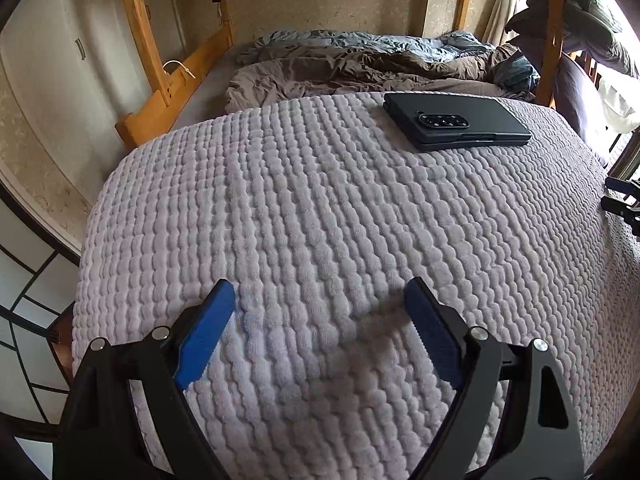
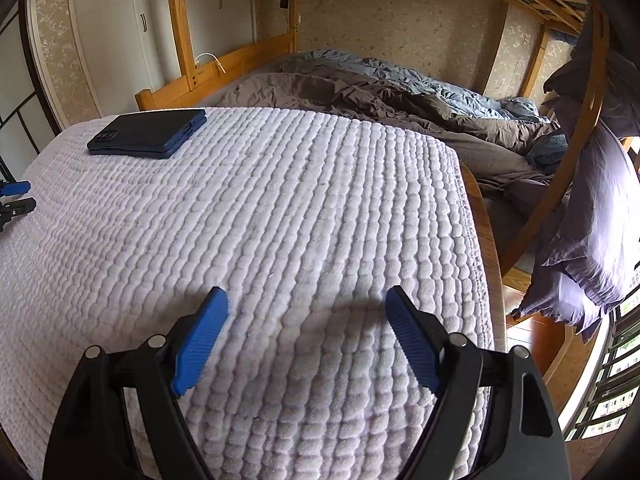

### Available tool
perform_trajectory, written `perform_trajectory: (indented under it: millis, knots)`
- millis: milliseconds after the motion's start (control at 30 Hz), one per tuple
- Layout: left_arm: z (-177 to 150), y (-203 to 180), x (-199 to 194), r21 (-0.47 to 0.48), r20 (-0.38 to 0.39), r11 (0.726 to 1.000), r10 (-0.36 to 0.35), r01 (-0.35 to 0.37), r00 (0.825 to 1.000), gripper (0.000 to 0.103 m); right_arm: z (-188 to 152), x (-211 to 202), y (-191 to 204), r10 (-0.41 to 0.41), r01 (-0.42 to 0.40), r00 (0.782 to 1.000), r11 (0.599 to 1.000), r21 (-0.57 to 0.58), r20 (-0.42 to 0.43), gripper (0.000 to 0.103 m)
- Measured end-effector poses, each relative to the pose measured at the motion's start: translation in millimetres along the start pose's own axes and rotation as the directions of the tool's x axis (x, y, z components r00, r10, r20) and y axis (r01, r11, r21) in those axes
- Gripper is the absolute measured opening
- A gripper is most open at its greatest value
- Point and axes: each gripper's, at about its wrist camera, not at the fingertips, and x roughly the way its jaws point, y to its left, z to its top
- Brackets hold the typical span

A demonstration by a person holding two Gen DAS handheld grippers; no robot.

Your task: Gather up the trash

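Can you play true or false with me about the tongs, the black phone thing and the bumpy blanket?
1. The left tongs are open with nothing between them. True.
2. The right tongs are squeezing a crumpled wrapper. False: they are open and empty.
3. The flat black folding phone lies on the pale lilac bumpy quilted blanket. True.
4. The phone stands upright on its edge. False: it lies flat, camera lenses facing up.
5. Rumpled brown and blue bedding lies beyond the blanket, inside the wooden bunk bed frame. True.
6. Trash is piled on the blanket. False: only the phone shows on it.
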Motion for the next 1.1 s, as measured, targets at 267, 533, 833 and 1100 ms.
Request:
perform_trajectory:
  millis: [267,533,833,1100]
  knots:
    - [-0.6,3.3,5.0,-0.009,0.005,1.0,0.007,-0.007,1.0,0.102,0.2,6.0,3.7,0.028,-0.028,1.0,0.999,-0.024,-0.012,0.097]
    - [-6.4,3.4,3.4,-0.008,0.033,1.0,0.004,-0.004,0.999,0.102,-0.2,8.3,2.3,0.024,-0.024,1.0,1.0,-0.009,-0.014,0.099]
    - [-7.8,4.1,2.4,-0.014,0.036,1.0,0.0,0.001,0.999,0.102,-2.1,8.6,1.9,0.022,-0.022,1.0,1.0,-0.003,-0.011,0.099]
    - [-7.7,4.5,2.4,-0.013,0.036,1.0,-0.001,0.002,0.999,0.102,-2.3,8.5,2.1,0.02,-0.02,1.0,1.0,-0.003,-0.011,0.099]
